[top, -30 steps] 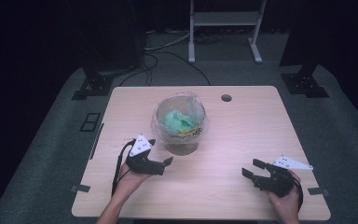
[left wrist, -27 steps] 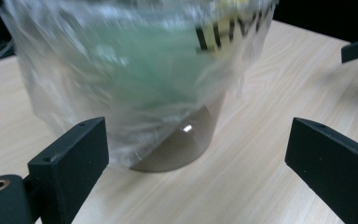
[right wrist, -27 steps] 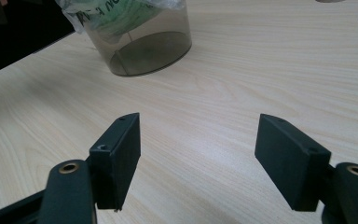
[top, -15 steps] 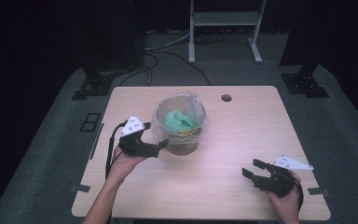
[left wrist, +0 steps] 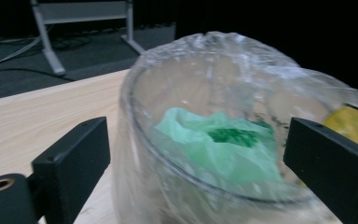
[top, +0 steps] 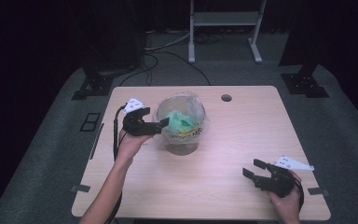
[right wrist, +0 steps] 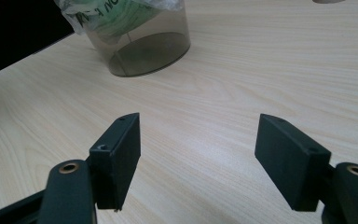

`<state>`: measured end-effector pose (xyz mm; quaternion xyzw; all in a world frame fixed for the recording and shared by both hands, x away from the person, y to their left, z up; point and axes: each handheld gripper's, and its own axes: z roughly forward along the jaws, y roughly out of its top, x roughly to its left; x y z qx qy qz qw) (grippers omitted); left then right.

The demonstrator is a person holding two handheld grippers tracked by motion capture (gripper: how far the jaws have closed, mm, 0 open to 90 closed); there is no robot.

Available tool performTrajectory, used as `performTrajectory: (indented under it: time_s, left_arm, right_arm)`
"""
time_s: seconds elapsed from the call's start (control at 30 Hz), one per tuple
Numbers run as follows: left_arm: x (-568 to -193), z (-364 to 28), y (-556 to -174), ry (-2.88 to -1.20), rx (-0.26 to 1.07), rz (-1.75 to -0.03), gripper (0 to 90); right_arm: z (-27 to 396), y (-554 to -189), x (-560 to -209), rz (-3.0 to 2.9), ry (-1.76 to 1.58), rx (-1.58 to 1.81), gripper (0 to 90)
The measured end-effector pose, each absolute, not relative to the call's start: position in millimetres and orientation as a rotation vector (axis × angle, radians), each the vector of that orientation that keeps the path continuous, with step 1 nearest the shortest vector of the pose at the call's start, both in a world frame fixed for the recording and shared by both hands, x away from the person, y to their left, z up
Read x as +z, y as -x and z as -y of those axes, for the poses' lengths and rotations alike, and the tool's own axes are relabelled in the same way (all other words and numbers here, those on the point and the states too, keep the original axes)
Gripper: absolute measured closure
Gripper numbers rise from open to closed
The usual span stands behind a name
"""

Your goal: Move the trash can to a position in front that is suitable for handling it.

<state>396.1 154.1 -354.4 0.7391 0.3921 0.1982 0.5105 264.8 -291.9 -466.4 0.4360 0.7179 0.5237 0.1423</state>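
Left hand-held gripper (top: 164, 124) now up from the near bench (top: 223, 196) edge to the clear bin (top: 182, 122) at bench centre, jaws spread wide astride the bag-lined rim, apparently not yet pinching. Likely about to grip the liner bag (left wrist: 205, 70). Right hand-held gripper (right wrist: 198, 154) parked low near the front-right corner, agape, holding nothing.

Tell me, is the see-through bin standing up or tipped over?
Standing up. The bin sits on its round base on the table, its bag-lined mouth facing up, green stuff inside.
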Motion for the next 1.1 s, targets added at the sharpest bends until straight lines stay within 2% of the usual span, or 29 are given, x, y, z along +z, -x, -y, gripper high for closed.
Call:
performTrajectory:
  time_s: [0.27,0.3,0.33,0.4,0.47,0.5,0.53,0.57,0.6,0.67,0.7,0.93,1.1]
  left_arm:
    - [-363.9,-153.5,-408.1,-1.784,0.481,-1.002,17.3]
    - [-364.9,-154.1,-409.4,-1.788,0.484,-1.009,22.5]
    - [-365.8,-154.6,-410.6,-1.788,0.488,-1.019,22.5]
    - [-367.1,-158.8,-413.5,-1.738,0.482,-1.061,32.5]
    - [-367.6,-159.5,-414.4,-1.726,0.48,-1.069,35.3]
    - [-368.5,-159.5,-415.7,-1.731,0.485,-1.063,43.9]
    - [-368.5,-159.5,-415.7,-1.731,0.485,-1.063,47.8]
    - [-368.7,-159.3,-416.0,-1.728,0.482,-1.059,47.8]
    - [-368.4,-158.9,-416.2,-1.726,0.474,-1.055,55.4]
    - [-367.0,-157.3,-416.3,-1.739,0.475,-1.048,57.9]
    - [-366.5,-156.4,-416.2,-1.743,0.479,-1.042,62.8]
    - [-362.0,-157.5,-414.4,-1.744,0.525,-1.023,74.5]
    - [-358.9,-158.5,-411.6,-1.76,0.55,-1.004,78.3]
  right_arm:
    - [293.3,-264.3,-466.3,-2.066,-1.263,1.513,30.4]
    - [293.0,-264.6,-466.6,-2.066,-1.261,1.512,30.5]
    - [293.0,-264.6,-466.6,-2.066,-1.261,1.512,30.5]
    - [291.9,-265.0,-466.8,-2.067,-1.264,1.511,30.4]
    - [291.3,-265.4,-466.8,-2.067,-1.264,1.513,30.4]
    - [289.5,-265.9,-466.6,-2.07,-1.26,1.511,30.5]
    - [289.5,-265.9,-466.6,-2.07,-1.26,1.511,30.5]
    - [288.5,-265.9,-466.4,-2.073,-1.259,1.508,30.5]
    - [286.6,-265.5,-466.4,-2.079,-1.247,1.487,30.5]
    - [285.9,-265.5,-466.5,-2.081,-1.245,1.48,30.5]
    - [285.0,-265.9,-466.3,-2.081,-1.243,1.482,30.5]
    - [283.7,-265.8,-466.2,-2.081,-1.239,1.474,30.5]
    - [283.5,-266.7,-467.1,-2.084,-1.243,1.472,30.5]
